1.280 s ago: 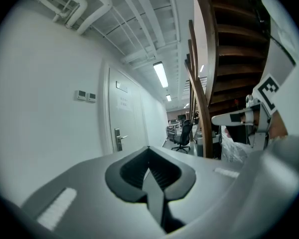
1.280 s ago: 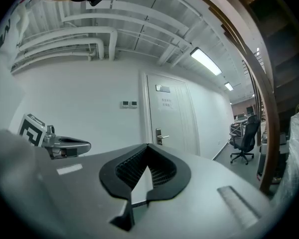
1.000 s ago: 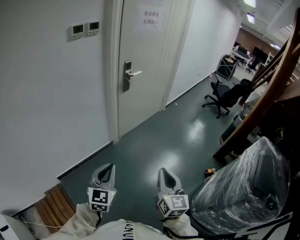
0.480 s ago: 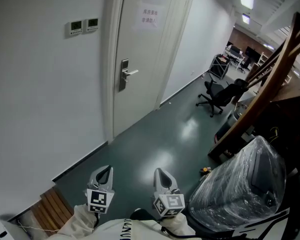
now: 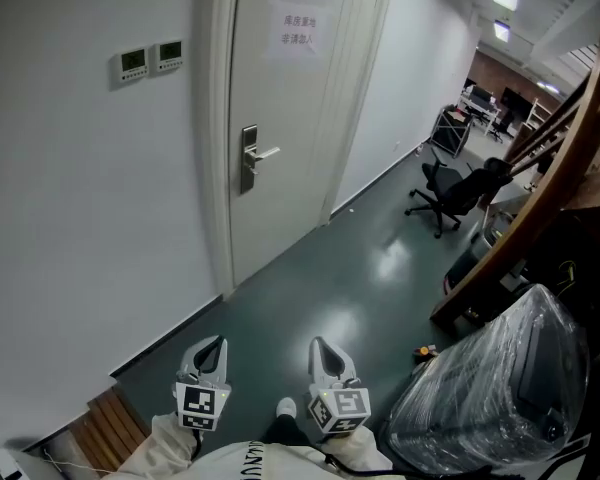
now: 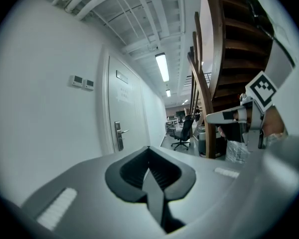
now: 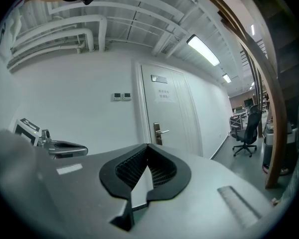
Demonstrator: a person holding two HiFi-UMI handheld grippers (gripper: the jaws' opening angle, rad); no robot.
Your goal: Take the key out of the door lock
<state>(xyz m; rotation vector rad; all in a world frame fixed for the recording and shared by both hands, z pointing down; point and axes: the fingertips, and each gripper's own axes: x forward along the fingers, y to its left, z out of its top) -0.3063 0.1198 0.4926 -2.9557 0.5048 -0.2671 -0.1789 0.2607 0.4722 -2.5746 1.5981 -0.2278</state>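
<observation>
Facing the door [image 5: 280,98], we find its lock plate [image 5: 248,158] and lever handle [image 5: 266,153] well ahead across the green floor [image 5: 310,298]. The key is too small to make out. Our left gripper [image 5: 211,348] and right gripper [image 5: 325,350] hang low, side by side, jaws pressed together, holding nothing.

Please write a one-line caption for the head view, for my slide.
Left claw and right claw, both shut and empty, held low, well short of the closed door.
</observation>
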